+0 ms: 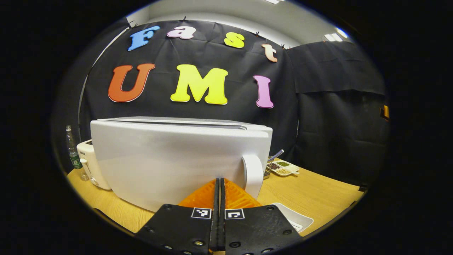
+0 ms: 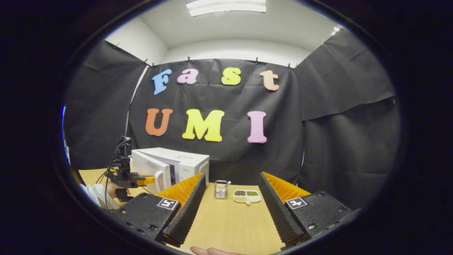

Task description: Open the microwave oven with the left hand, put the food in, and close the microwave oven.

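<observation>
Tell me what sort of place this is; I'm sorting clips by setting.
Likely a staged recording booth, not a real kitchen: black cloth walls, a wooden table with a white microwave and a toaster, and office-style ceiling lights.

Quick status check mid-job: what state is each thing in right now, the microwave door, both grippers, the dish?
Microwave door: swung partly open.
Handle: ungripped, right of the left fingers.
Left hand-held gripper: shut, empty.
Right hand-held gripper: open, empty.
Sectioned dish: on the table, holding food.
Bottle: upright.

White sleeve [image 2: 95, 195], black cables [image 2: 111, 159]
</observation>
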{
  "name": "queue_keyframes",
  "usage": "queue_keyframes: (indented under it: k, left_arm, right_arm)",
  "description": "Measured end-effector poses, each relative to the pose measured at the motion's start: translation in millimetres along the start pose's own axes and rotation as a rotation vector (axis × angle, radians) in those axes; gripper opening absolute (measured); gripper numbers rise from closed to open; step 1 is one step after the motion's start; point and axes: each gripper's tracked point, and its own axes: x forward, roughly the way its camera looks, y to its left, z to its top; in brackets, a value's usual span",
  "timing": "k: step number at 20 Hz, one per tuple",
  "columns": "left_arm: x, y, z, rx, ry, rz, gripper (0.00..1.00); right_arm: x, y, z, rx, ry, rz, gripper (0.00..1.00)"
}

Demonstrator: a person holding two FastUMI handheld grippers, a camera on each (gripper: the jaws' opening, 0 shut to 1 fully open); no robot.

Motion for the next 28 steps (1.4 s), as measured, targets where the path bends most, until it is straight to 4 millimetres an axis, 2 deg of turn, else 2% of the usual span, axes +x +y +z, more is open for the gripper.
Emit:
queue_keyframes:
  k: [6,8,10,11,12,14,20,23,24,28]
  left_arm:
    - [35.5,3.2,0.4,-0.005,0.014,0.057,0.0]
    - [49.8,5.4,0.8,-0.006,0.015,0.081,0.0]
    - [60.8,7.7,-1.3,-0.037,0.031,0.106,0.0]
    - [67.7,5.9,-0.2,-0.045,0.037,0.109,0.03]
    - [62.0,5.8,-0.8,-0.069,0.049,0.112,0.01]
    - [66.8,7.6,-2.5,-0.078,0.058,0.112,0.01]
    - [67.7,9.6,-1.2,-0.103,0.046,0.097,0.01]
    - [62.2,14.0,-1.7,-0.081,0.079,0.147,0.01]
    - [55.7,16.1,-1.0,-0.057,0.083,0.172,0.01]
    - [9.4,-10.2,20.6,-0.054,0.054,0.144,0.01]
  right_arm:
    - [26.3,-10.3,-15.8,-0.008,0.042,-0.001,0.95]
    - [25.7,-6.3,-21.6,0.011,0.071,0.017,0.95]
    - [20.1,4.6,-18.8,0.04,0.08,0.056,0.96]
    - [17.8,1.1,-16.6,0.043,0.078,0.05,0.95]
    - [15.7,-3.8,-13.8,0.038,0.073,0.03,0.95]
    - [7.7,-7.4,-10.5,0.027,0.07,-0.003,0.96]
    - [-16.3,4.5,-3.0,0.058,0.078,-0.026,0.96]
    - [-28.1,12.0,0.9,0.069,0.087,-0.023,0.96]
    - [-32.5,11.5,1.8,0.059,0.088,-0.03,0.96]
    - [-42.6,9.2,9.3,0.037,0.078,-0.058,0.96]
